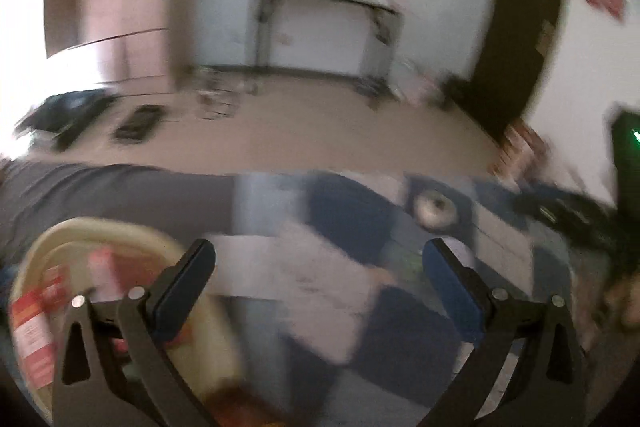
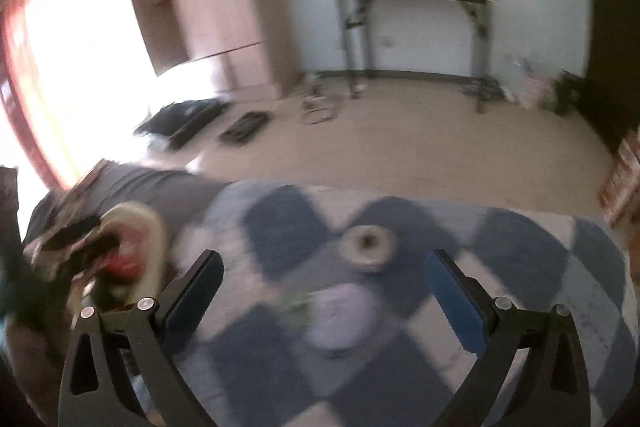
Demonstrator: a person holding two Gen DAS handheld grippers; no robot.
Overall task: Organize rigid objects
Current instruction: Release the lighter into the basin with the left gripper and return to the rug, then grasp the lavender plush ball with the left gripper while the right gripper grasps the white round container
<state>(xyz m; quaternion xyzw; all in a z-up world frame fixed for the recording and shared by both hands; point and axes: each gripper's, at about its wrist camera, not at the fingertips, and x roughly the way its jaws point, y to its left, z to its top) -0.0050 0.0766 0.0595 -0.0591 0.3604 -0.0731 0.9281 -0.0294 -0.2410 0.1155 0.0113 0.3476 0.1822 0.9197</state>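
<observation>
Round roll (image 2: 367, 247) on blurred checkered cloth (image 2: 500, 239)

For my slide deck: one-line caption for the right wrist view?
Open right gripper over a blue checked cloth, round roll ahead.

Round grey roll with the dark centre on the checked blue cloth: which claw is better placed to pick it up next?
Probably right: the round grey roll lies centred ahead of the open right claw; it sits off the open left claw's right side.
</observation>
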